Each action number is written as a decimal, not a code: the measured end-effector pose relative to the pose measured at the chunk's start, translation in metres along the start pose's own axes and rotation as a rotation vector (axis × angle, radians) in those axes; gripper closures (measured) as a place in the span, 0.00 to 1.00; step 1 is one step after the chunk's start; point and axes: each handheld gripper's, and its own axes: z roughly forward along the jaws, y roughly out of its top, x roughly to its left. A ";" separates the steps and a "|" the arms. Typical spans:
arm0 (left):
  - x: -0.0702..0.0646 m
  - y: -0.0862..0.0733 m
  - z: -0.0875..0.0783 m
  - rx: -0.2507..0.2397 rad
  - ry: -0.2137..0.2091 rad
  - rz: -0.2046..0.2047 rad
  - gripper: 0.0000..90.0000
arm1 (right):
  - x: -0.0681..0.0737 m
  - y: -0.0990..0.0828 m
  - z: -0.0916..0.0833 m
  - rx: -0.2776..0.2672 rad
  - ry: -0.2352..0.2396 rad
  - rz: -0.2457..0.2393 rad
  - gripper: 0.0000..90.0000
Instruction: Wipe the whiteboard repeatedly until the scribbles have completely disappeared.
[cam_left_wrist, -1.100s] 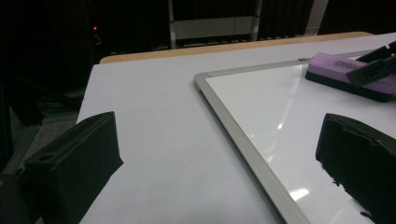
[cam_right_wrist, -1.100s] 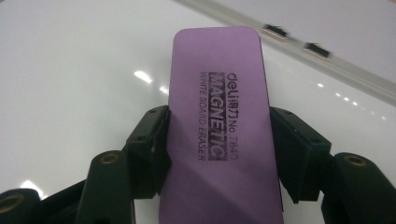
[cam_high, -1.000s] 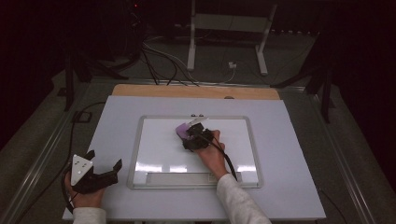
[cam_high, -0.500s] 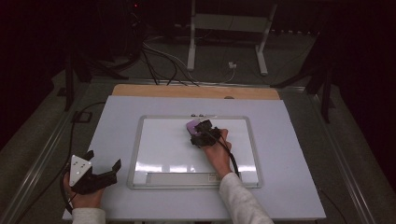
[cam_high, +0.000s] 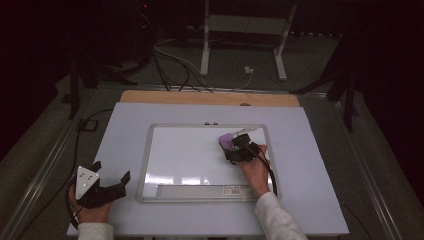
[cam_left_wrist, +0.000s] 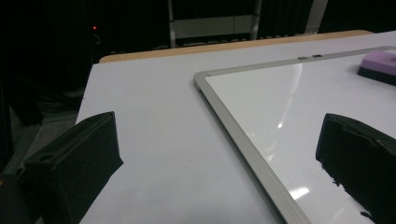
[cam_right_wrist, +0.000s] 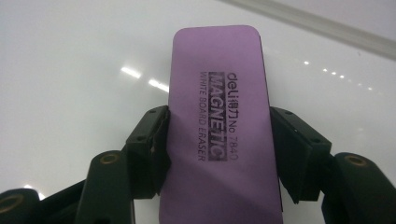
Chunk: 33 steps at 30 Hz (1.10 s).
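Observation:
A purple magnetic whiteboard eraser (cam_right_wrist: 219, 116) lies flat on the whiteboard (cam_high: 185, 155), near its far right corner in the high view. My right gripper (cam_high: 231, 145) is shut on the eraser (cam_high: 228, 141), its black jaws pressing both long sides in the right gripper view. My left gripper (cam_high: 111, 176) rests on the table at the near left, off the board, jaws wide apart with nothing between them. In the left gripper view the eraser (cam_left_wrist: 380, 65) sits far off at the upper right, on the whiteboard (cam_left_wrist: 243, 135).
The whiteboard has a silver frame and a tray along its near edge (cam_high: 197, 191). It lies on a white table (cam_high: 320, 150) with a wooden strip (cam_high: 200, 98) at the far side. Cables (cam_high: 175, 65) and a stand (cam_high: 240, 30) are on the dark floor beyond.
My right gripper has slid the eraser to the right along the far part of the board. The left gripper has stayed put.

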 end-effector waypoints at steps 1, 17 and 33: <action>0.000 0.000 0.000 0.000 0.000 0.000 0.01 | -0.002 -0.003 -0.002 0.001 0.001 -0.002 0.46; 0.000 0.000 -0.002 -0.002 0.006 -0.006 0.01 | -0.019 -0.020 -0.015 0.015 0.030 0.040 0.46; -0.001 0.000 0.000 0.003 0.002 0.000 0.01 | -0.009 -0.023 -0.031 -0.113 0.012 -0.052 0.33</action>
